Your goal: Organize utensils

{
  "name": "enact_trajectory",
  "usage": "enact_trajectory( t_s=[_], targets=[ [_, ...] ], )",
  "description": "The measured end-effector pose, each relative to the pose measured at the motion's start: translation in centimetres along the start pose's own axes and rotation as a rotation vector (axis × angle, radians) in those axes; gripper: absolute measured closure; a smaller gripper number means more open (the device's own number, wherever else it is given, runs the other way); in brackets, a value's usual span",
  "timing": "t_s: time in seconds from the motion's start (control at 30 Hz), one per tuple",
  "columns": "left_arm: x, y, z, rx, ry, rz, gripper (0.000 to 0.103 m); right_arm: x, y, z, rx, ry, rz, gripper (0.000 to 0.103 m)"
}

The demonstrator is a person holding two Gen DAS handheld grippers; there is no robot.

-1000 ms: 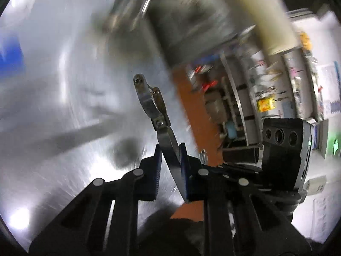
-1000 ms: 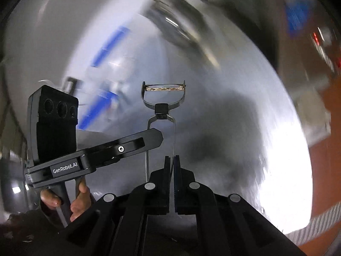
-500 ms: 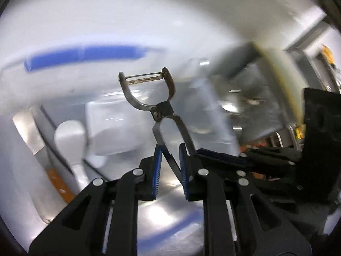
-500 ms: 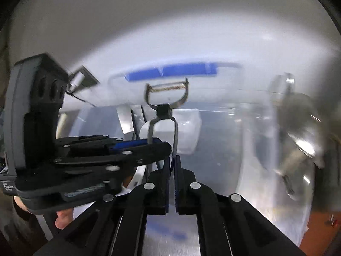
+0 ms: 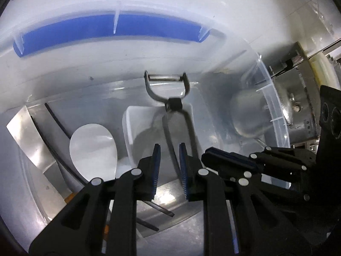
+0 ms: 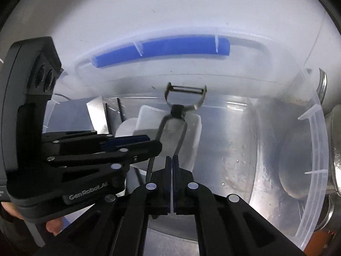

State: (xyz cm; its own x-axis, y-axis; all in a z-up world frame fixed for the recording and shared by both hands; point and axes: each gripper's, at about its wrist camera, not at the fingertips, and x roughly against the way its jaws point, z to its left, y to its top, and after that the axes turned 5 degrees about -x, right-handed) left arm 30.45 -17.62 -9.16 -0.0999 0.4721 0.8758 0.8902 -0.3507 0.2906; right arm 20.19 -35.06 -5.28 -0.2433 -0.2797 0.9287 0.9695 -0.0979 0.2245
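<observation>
Right tongs [image 6: 171, 160] are fully closed, pinching one wire leg of the peeler [image 6: 178, 111]. Left tongs [image 5: 169, 155] stand narrowly parted around the same handle, which lies against one pad; whether they clamp it cannot be told. Below is a clear plastic tub [image 5: 275, 106] with a blue handle strip [image 5: 106, 27]. It contains a flat steel blade [image 5: 27, 136], a white scoop [image 5: 145, 128] and a white spoon [image 5: 92, 147]. The peeler is a metal Y-type, with a black pivot block, a wire-loop handle and its crosswise blade pointing at the far tub wall.

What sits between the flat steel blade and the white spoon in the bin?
A thin black strip, in the left wrist view, running between steel blade and white spoon.
</observation>
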Motion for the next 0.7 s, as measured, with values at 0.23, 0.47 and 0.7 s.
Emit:
enact_trajectory(
  t_s=[0.23,0.47,0.7],
  targets=[
    [4.4,-1.3,-0.5,-0.015,0.103,-0.131,0.087,2.5,-0.7,0.3,0.037,-0.054,-0.088,0.101],
    [13.1,-7.3,-6.2,-0.029,0.355,-0.392,0.059,11.4,-6.5,1.7,0.133,-0.22,-0.366,0.078],
    [16.2,-13.8,-8.4,0.01,0.468,-0.458,0.054,14.1,-12.4,1.2,0.115,-0.326,-0.437,0.063]
  ],
)
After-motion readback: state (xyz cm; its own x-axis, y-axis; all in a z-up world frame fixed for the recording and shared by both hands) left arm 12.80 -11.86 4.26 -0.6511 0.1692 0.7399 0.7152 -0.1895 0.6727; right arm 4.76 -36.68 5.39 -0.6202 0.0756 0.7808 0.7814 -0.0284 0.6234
